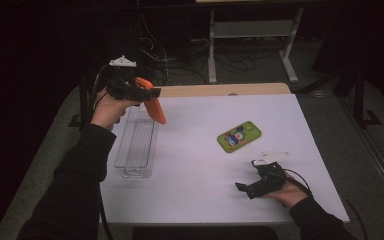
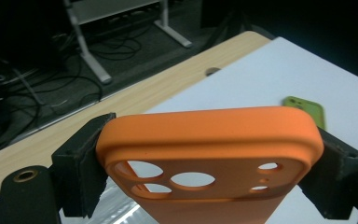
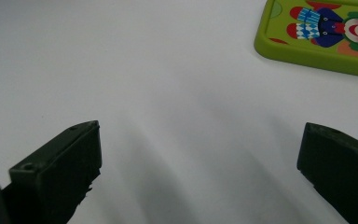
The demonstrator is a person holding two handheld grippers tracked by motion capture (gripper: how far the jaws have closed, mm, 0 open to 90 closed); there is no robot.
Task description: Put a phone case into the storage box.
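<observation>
An orange phone case (image 1: 152,102) hangs in the air above the far end of a clear plastic tray (image 1: 136,145), and my left gripper (image 1: 142,90) is shut on it. In the left gripper view the two black pads press on both sides of the orange case (image 2: 209,140), whose camera holes face me. A green phone case (image 1: 239,136) with a clown picture lies flat on the white table right of centre. My right gripper (image 1: 250,186) rests low near the table's front right, jaws wide apart with bare table between them (image 3: 200,154). The green case (image 3: 324,35) lies ahead of it to the right.
The white table top (image 1: 205,175) sits on a wooden desk whose far strip (image 1: 220,90) shows. Beyond the table are white desk legs (image 1: 212,50) and cables on the dark floor. A person's dark sleeves come in from the bottom.
</observation>
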